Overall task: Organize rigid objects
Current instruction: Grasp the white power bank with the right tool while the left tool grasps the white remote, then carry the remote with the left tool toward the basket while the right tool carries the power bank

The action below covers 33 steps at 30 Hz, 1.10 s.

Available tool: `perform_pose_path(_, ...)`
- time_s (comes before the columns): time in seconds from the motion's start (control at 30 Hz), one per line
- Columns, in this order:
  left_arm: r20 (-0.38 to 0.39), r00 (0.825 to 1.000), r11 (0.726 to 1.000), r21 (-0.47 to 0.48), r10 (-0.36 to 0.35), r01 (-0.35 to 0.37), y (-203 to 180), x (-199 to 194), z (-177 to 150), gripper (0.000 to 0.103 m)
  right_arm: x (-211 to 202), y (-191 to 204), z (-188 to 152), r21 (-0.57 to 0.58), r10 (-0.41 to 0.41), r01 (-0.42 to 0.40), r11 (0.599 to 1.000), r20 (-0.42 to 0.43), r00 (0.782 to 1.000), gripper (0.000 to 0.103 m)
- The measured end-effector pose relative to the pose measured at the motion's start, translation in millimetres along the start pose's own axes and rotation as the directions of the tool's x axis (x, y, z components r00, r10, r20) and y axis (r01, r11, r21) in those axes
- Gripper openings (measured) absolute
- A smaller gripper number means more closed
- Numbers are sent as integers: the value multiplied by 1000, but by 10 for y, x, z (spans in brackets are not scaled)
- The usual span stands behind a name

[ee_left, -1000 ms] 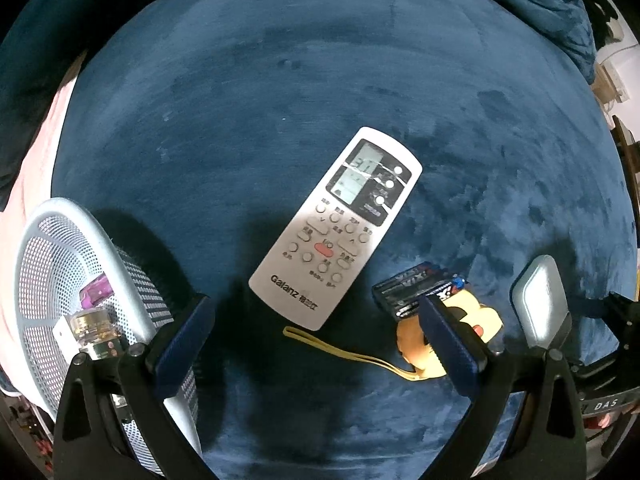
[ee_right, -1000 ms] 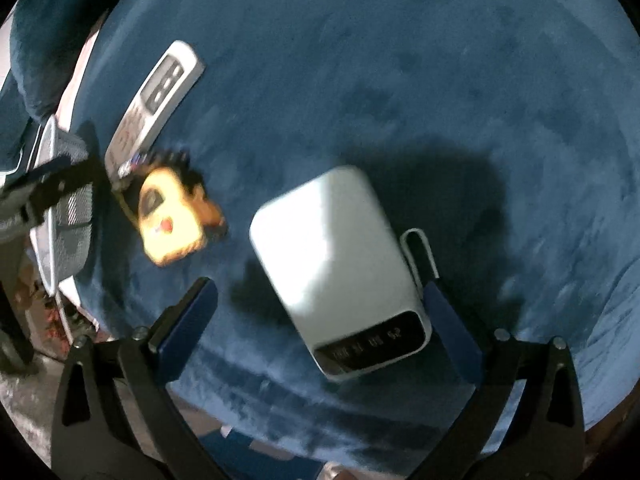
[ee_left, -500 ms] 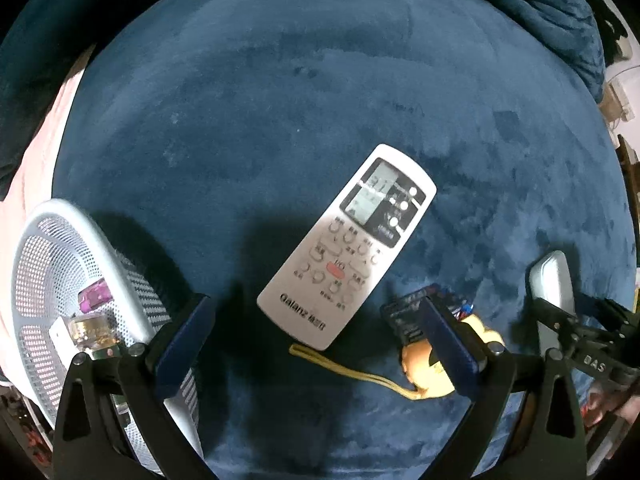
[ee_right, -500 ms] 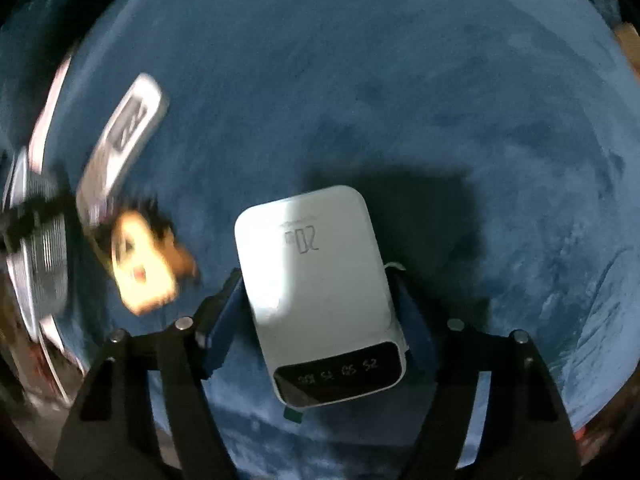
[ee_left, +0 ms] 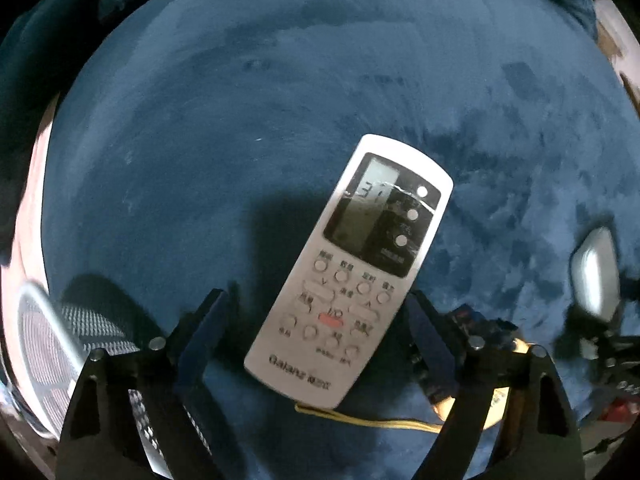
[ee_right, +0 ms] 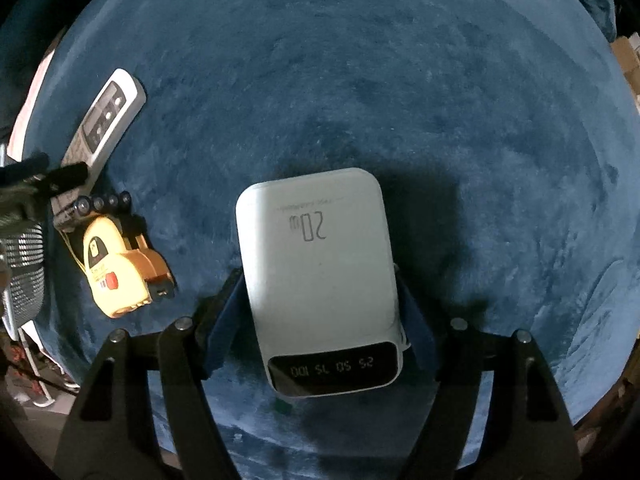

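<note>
A white Galanz remote (ee_left: 348, 276) lies on the blue plush surface. My left gripper (ee_left: 316, 316) is open, its fingers on either side of the remote's lower half with gaps showing. The remote also shows in the right wrist view (ee_right: 102, 120). My right gripper (ee_right: 320, 312) is shut on a white power bank (ee_right: 320, 276) and holds it above the surface. The power bank also shows at the right of the left wrist view (ee_left: 594, 270). A yellow tape measure (ee_right: 120, 272) and a pack of batteries (ee_right: 102, 204) lie beside the remote.
A white mesh basket (ee_left: 44, 352) stands at the left edge of the blue plush surface (ee_left: 240, 120); its rim also shows in the right wrist view (ee_right: 24, 272). The tape measure's yellow strap (ee_left: 380, 420) trails below the remote. Cluttered floor lies past the surface's near edge.
My left gripper moved forward and now straddles the remote. My right gripper closed on the power bank and lifted it off the surface.
</note>
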<state>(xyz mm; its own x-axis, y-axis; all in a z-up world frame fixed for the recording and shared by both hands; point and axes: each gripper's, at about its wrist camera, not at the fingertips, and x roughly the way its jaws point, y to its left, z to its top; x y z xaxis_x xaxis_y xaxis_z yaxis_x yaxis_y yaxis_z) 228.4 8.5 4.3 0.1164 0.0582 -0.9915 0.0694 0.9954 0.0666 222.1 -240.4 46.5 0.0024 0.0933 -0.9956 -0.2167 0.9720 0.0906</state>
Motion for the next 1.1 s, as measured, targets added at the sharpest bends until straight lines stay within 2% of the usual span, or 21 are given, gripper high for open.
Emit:
perform_pose_path(0.1,-28,999,999,7,-32,32,-15,119,68,80,-13,-90,10,11,12,-12,1000,2,1000,72)
perform_pose_path(0.13,-36,997,998,-17,-65,65,28,137,81,74,-23,-123,29,14,17,-17,1000,3,1000,71)
perform_pose_path(0.27,-15,989,971,-190,-150,145,352,166,134,68,-34,-148,45,40,39,-40,998,12,999,71)
perform_pose_path(0.3,-11,989,970,-195,-150,145,376,177,142,68,-27,-113,3,42,42,-43,998,12,999,71)
perform_pose_path(0.37,-16,992,981,-152,-124,120,328,221,152,71,-1,-97,-6,36,41,-41,998,10,999,71)
perform_pose_path(0.43,-3,995,991,-94,-101,100,229,260,162,83,-4,-125,19,36,40,-40,999,6,999,71)
perform_pose_path(0.47,1,997,994,-74,-82,82,160,272,178,84,1,-114,14,36,40,-40,999,4,999,72)
perform_pose_path(0.5,4,997,995,-69,-73,74,148,271,184,83,4,-122,22,36,40,-40,999,1,999,72)
perform_pose_path(0.53,2,997,994,-82,-78,78,168,255,196,76,-1,-130,26,37,40,-40,999,0,999,71)
perform_pose_path(0.57,4,997,993,-95,-72,73,192,229,198,63,-34,-106,14,39,40,-40,998,2,999,71)
perform_pose_path(0.67,7,994,986,-133,-105,105,218,107,153,63,-139,-50,-4,50,51,-52,997,21,999,70)
perform_pose_path(0.8,5,994,986,-126,-110,110,285,11,66,63,-285,-125,12,78,72,-74,994,34,997,69)
perform_pose_path(0.93,46,991,982,-139,-124,129,202,-187,-71,63,-448,-178,46,111,115,-122,986,65,991,68)
perform_pose_path(1.1,77,988,979,-141,-134,144,380,-435,-293,63,-608,-169,52,122,155,-165,979,89,984,66)
